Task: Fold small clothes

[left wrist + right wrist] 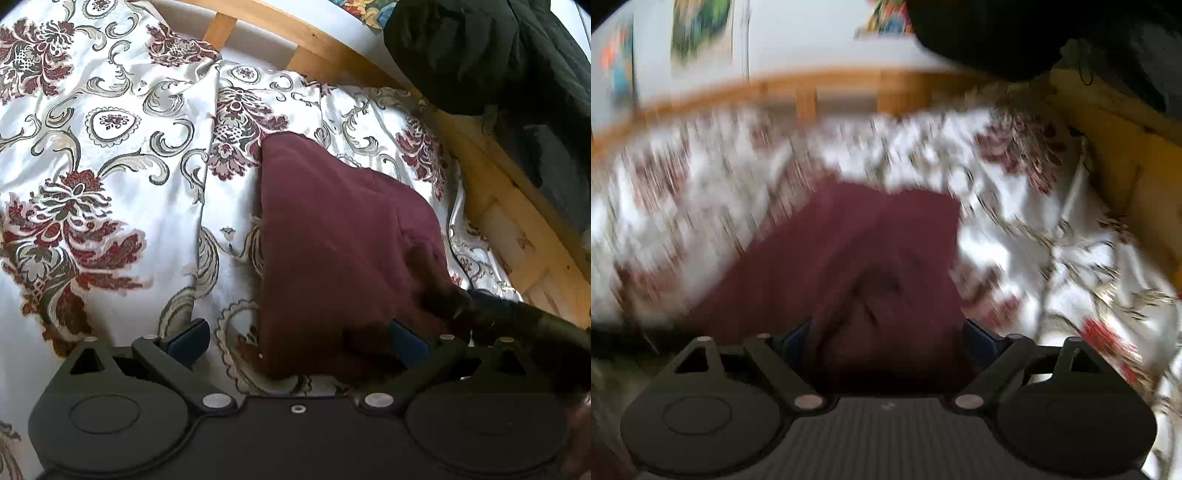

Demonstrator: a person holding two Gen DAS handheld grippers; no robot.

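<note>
Left wrist view: maroon garment (343,236) lies on the bed's floral bedspread (110,147), near the wooden bed frame (491,192), already folded into a compact wedge with clean edges. My left claw (299,341) is wide, nothing gripped, its right pad over the cloth's near edge. Right wrist view is blurred; my right claw (886,341) is spread wide, cloth bunched between the pads, not pinched. Fold looks mostly done; maybe one more fold or smoothing left.

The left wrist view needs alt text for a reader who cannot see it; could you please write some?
A folded maroon garment lies on a floral bedspread, between the open left gripper's fingers, unheld. A wooden bed frame runs behind.
</note>
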